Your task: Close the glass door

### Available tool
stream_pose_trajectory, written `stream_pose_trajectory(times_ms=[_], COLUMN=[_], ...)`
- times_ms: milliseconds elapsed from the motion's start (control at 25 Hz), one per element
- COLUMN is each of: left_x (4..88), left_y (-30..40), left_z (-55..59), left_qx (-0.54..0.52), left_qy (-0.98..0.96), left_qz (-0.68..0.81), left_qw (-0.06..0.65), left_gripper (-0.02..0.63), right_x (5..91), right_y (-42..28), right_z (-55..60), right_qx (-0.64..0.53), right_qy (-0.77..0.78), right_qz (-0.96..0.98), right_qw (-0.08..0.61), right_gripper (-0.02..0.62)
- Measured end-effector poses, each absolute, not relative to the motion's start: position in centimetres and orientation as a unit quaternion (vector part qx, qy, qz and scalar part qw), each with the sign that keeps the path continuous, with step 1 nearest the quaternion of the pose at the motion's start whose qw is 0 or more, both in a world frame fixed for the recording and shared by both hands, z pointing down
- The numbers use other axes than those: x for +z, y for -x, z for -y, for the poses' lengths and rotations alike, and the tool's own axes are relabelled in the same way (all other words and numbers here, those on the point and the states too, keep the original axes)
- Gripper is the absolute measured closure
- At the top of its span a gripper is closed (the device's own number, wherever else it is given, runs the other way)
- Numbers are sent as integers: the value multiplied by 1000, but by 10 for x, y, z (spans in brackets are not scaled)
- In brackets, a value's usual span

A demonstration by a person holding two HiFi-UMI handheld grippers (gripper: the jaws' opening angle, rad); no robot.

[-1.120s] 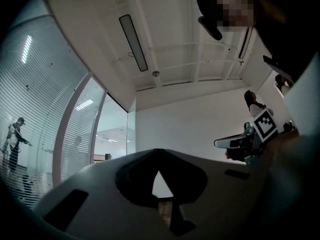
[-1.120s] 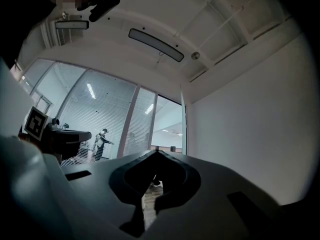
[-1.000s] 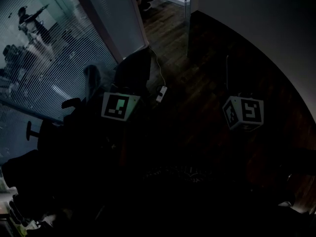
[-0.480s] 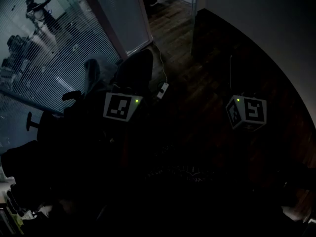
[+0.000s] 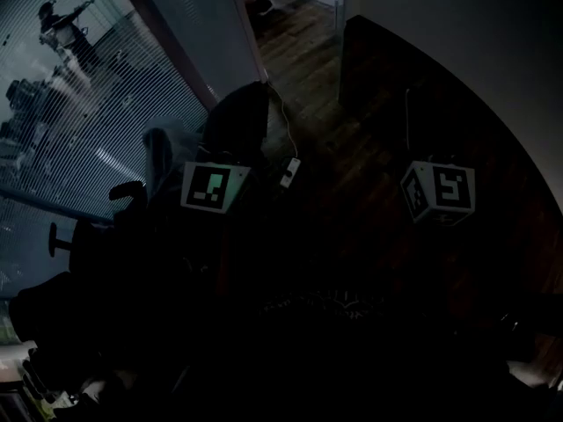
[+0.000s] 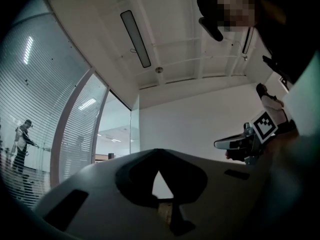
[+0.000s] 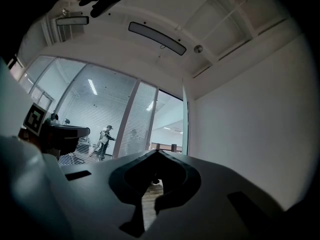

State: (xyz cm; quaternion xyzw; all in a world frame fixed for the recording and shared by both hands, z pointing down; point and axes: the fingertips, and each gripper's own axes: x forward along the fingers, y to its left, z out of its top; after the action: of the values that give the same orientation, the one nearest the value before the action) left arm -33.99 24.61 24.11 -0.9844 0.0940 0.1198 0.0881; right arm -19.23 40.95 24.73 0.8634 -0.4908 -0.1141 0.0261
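Dark wooden floor (image 5: 303, 69), striped frosted glass wall (image 5: 97, 121), smooth matt right tool (image 7: 157, 153)

A glass partition (image 5: 79, 104) runs along the left and a wall (image 5: 457, 42) along the right, with the floor (image 5: 308, 69) between them leading to a doorway (image 7: 170, 126) far ahead. The left gripper (image 6: 158, 154) is near the partition and the right gripper (image 7: 157, 153) near the wall, with a power strip (image 5: 288, 172) on the floor between them, just ahead. A person (image 5: 62, 29) stands beyond the partition, and a chair (image 5: 239, 117) sits before it.
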Motion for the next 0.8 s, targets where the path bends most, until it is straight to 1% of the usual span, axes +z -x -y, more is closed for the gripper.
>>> stream_pose_trajectory(times_ms=[280,800], left_x=[240,246], left_y=[293,243], left_z=[-203,-147], left_qx=[120,107], left_qy=[983,986], left_qz=[-88,-86], left_qw=[103,99], left_gripper=[604,604], right_x=[247,259], right_y=[148,93], right_z=[-367,-320], right_qx=[-117,-101], right_qy=[-868,-880], right_qz=[482,465], right_qw=[19,20], right_gripper=[592,592])
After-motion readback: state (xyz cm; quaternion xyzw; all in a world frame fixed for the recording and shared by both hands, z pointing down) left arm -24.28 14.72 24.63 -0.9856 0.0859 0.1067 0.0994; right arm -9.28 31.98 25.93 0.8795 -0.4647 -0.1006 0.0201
